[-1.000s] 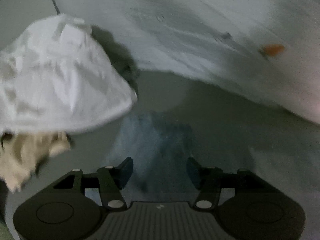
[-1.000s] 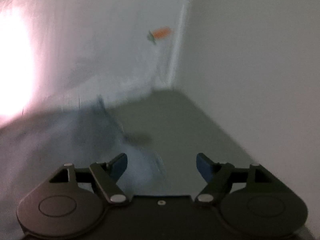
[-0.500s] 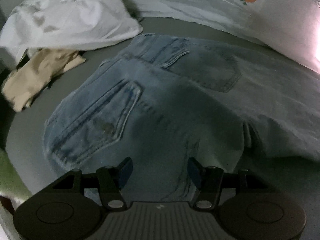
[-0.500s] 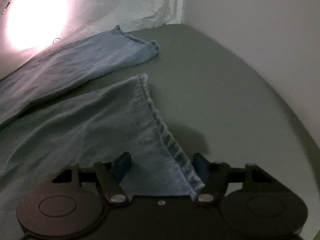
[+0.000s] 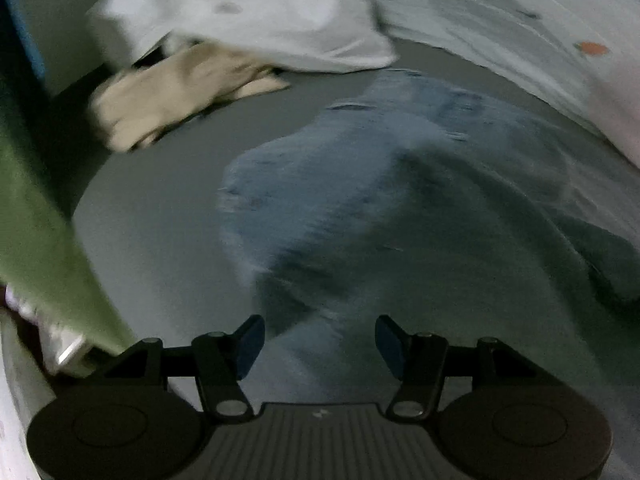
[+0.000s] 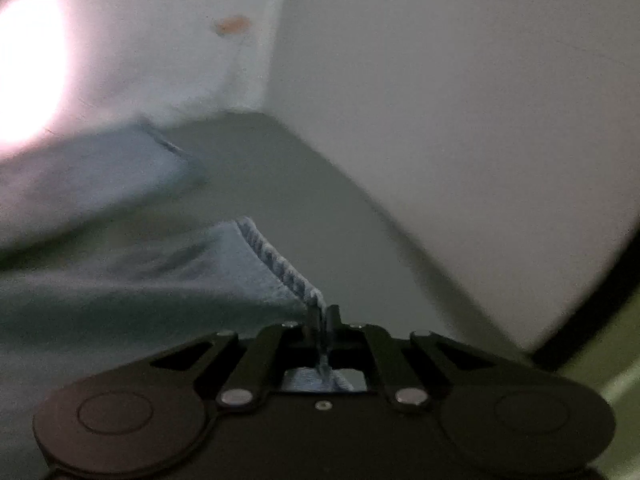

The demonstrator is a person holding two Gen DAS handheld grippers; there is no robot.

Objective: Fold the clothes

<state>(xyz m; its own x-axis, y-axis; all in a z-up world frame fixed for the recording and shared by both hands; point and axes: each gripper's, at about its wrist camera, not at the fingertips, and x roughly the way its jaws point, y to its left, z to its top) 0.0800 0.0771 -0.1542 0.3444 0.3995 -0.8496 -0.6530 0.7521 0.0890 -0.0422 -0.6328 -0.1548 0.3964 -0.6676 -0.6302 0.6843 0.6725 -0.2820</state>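
Note:
Light blue jeans (image 5: 384, 208) lie spread on a grey surface, waist end toward the left wrist view, blurred by motion. My left gripper (image 5: 320, 346) is open and empty, above the near edge of the jeans. In the right wrist view my right gripper (image 6: 320, 320) is shut on the hem of the near jeans leg (image 6: 276, 264), the cuff pinched between the fingers. The other leg (image 6: 100, 168) lies farther back on the left.
A white garment (image 5: 256, 12) and a beige garment (image 5: 176, 92) are piled at the far left. A green cloth (image 5: 36, 216) hangs at the left edge. A white carrot-print sheet (image 5: 520, 28) runs along the back. A white wall (image 6: 460, 120) stands close on the right.
My right gripper has shut on the hem of the near jeans leg, which lay between its open fingers. My left gripper has pulled back from the waist, staying open.

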